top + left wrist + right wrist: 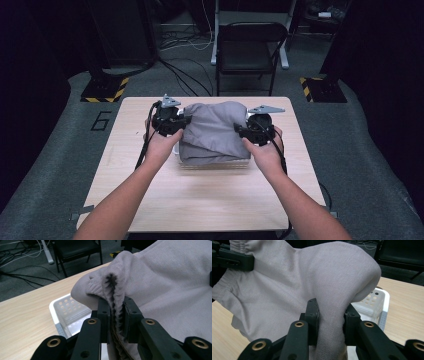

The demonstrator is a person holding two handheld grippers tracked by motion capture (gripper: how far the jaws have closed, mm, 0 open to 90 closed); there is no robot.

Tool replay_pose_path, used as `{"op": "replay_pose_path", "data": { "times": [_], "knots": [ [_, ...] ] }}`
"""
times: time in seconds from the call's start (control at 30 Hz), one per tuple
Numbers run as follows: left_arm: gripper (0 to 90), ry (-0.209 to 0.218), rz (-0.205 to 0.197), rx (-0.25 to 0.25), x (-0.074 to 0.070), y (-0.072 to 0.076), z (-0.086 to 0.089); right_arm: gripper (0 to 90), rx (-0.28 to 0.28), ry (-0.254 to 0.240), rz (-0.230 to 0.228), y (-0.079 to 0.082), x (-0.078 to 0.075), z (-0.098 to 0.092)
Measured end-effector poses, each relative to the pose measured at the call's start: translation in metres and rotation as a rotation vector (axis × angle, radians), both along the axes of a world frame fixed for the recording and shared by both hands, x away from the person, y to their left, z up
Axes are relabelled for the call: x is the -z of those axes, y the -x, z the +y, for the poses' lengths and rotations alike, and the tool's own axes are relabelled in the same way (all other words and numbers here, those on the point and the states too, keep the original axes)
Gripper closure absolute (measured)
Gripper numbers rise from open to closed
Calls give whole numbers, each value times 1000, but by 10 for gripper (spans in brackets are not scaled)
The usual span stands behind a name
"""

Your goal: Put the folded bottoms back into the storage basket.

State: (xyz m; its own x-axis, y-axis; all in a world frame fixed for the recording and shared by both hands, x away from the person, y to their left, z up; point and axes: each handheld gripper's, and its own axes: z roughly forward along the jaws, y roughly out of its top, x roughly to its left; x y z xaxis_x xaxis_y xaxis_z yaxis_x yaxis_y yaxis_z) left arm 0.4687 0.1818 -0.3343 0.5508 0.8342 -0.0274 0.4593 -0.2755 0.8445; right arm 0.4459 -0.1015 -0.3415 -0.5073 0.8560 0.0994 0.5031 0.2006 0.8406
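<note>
Pale wooden worktop (pixel 210 200) carries a white perforated basket (pixel 65 308); over it we hold the grey garment (pixel 212 130), long axis side to side. Left fingers (pixel 103 312) clamp its ribbed hem, right fingers (pixel 312 312) a fold at the opposite end, both equally near.

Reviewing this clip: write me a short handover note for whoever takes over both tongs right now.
Left tongs: shut on the ribbed hem of the grey garment.
Right tongs: shut on a fold of the same garment at its opposite side.
Things: the garment is bunched over the white perforated basket, which sits mid-table. Whether its lower folds rest inside the basket I cannot tell.
Done: both grips look secure.
Left: probably lift the garment clear of the basket, or settle it in; the frames do not show which way the job runs. Keep both tongs level so the fabric does not slip.
</note>
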Motion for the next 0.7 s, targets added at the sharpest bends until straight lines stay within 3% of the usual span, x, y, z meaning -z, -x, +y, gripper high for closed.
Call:
{"op": "replay_pose_path", "data": {
  "times": [0.23,0.47,0.7],
  "knots": [
    [781,24,1,-18,-10,-11,2,710,10,-16,2,-10,-7,2],
    [780,21,-4,-20,-14,-21,1,710,16,7,-10,-19,-13,6],
    [781,1,3,-31,-5,-35,-2,710,30,36,3,-33,-8,12]
  ]
}}
